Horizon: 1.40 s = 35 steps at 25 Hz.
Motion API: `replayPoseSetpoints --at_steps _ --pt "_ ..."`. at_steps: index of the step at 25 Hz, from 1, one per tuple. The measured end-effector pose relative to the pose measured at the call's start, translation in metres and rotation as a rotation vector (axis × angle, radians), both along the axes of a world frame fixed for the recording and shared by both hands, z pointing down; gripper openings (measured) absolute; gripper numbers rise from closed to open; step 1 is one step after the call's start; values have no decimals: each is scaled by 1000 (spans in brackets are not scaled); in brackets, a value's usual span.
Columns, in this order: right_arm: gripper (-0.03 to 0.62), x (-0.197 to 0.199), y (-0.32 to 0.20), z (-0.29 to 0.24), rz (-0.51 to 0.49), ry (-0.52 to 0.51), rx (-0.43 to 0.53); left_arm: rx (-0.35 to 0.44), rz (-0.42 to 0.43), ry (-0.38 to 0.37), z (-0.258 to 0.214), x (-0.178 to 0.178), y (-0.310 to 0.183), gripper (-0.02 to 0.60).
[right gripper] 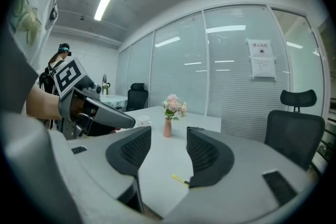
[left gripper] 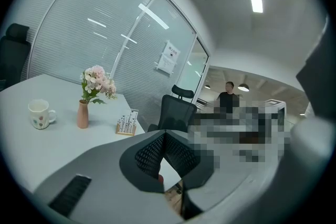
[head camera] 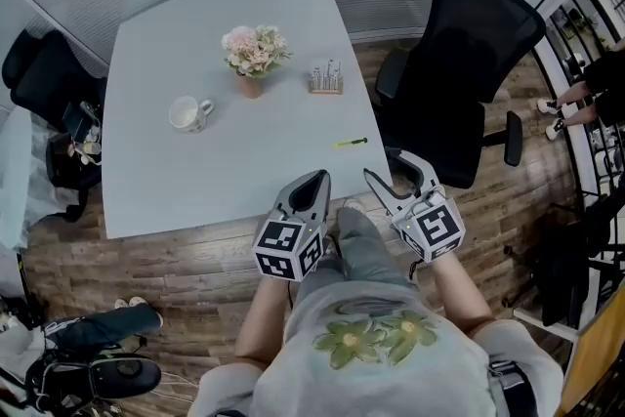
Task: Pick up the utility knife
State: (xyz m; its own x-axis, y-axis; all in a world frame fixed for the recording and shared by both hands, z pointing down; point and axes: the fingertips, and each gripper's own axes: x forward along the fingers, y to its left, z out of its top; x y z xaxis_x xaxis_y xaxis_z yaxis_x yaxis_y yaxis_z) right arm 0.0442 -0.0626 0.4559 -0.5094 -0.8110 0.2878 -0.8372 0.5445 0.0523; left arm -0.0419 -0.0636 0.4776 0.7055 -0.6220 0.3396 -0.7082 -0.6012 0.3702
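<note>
The utility knife (head camera: 352, 143) lies flat and untouched on the table (head camera: 195, 181), near its front right corner. The right gripper (head camera: 383, 166) hovers just off that corner, pointing at the table. Its jaws are spread wide with nothing between them, and the knife shows beyond their gap. The left gripper (head camera: 317, 177) sits at the table's front edge with its jaws closed together, empty. By my judgement the pickup has barely started: the reach, the grasp and the lift are all left.

White table (head camera: 195, 171) w/ a mug (head camera: 187, 113) at left, vase (head camera: 251, 86) of pink flowers mid (terracotta-ish), small rack (head camera: 326, 78) near its right. Black chair (head camera: 469, 63) by table's rt edge.
</note>
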Motion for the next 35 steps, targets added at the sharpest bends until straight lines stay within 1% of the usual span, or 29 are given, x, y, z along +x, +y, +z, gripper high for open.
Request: replayPoseSetpoints --at_steps 7,18,25,29,35 --pt "221 4 -40 -1 -53 5 2 2 -42 -23 -4 1 -35 -9" --pt "221 14 -72 11 -126 37 -5 4 -103 -23 -6 8 -66 -9" --pt "221 10 -82 30 -175 67 -22 -4 -150 -35 -2 -1 -78 -9" --pt "221 7 -82 45 -212 86 -52 -15 -181 -36 1 -8 -83 -9" --pt "221 7 -86 70 -239 111 -97 -30 -206 -43 7 -14 -87 -9"
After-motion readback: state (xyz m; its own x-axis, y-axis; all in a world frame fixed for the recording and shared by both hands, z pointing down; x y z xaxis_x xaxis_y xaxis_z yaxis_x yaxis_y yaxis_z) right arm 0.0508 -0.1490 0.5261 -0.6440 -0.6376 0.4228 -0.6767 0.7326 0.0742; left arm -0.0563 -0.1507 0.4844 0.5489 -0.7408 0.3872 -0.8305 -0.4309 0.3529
